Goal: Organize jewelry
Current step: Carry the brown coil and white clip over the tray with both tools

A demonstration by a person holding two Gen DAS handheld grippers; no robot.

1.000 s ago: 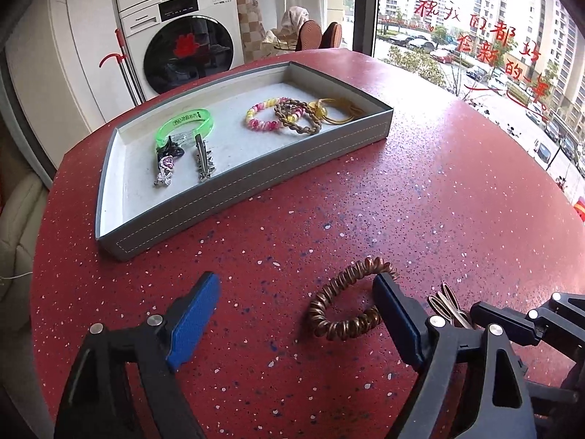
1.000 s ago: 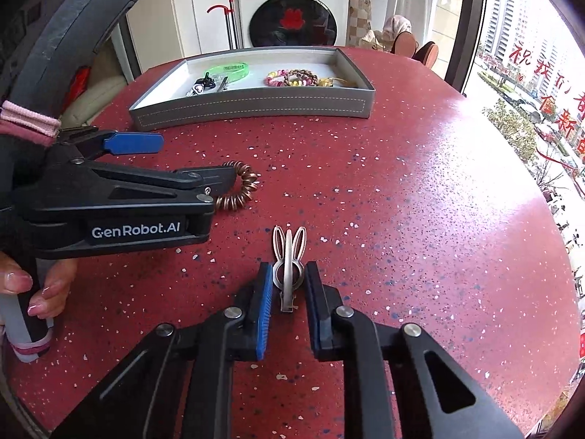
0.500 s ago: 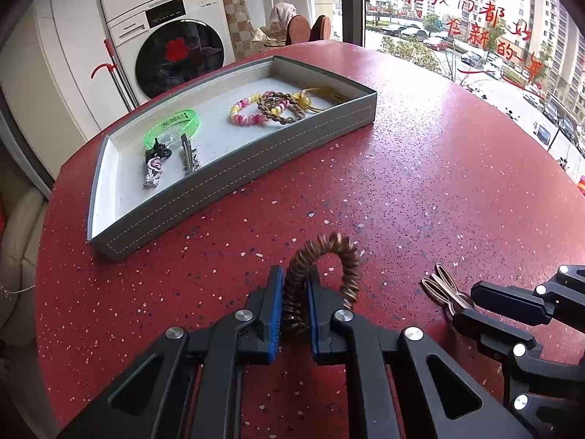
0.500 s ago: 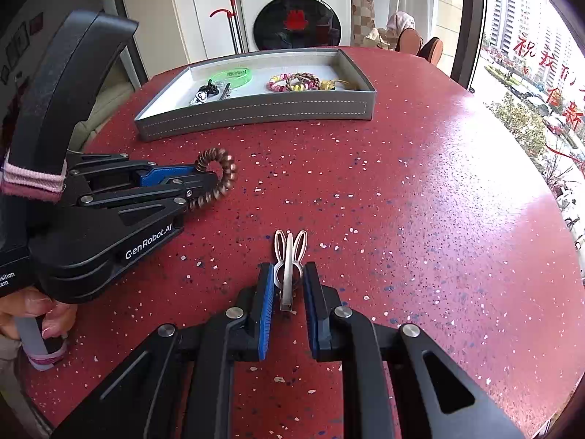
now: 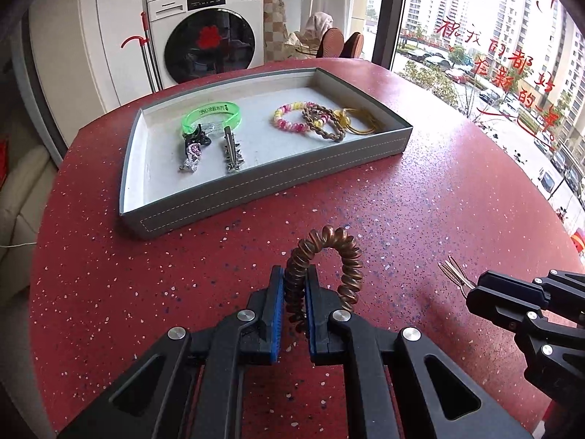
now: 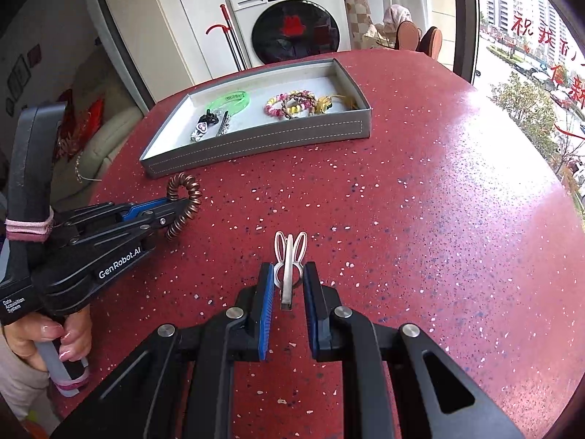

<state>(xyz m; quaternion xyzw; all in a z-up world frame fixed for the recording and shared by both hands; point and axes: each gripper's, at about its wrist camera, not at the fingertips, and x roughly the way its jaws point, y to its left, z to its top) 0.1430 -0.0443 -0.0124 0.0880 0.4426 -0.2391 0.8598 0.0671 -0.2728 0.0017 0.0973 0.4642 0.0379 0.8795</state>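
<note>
My left gripper (image 5: 295,285) is shut on a brown spiral hair tie (image 5: 343,252) and holds it upright above the red table; it also shows in the right wrist view (image 6: 184,205). My right gripper (image 6: 289,278) is shut on a silver rabbit-ear hair clip (image 6: 289,256), also seen in the left wrist view (image 5: 453,272). The grey tray (image 5: 256,186) lies ahead with a green bangle (image 5: 212,115), two hair clips (image 5: 232,150), a pink-yellow bead bracelet (image 5: 289,119) and a braided tie (image 5: 325,124).
The round red speckled table (image 6: 438,201) ends at the right by a window (image 5: 493,55). A washing machine (image 5: 208,29) and chairs (image 5: 340,42) stand behind the table. A sofa (image 6: 91,146) is at the left.
My left gripper closed on the spiral hair tie and lifted it off the table, moving toward the tray. My right gripper kept its hold on the rabbit clip and rose slightly.
</note>
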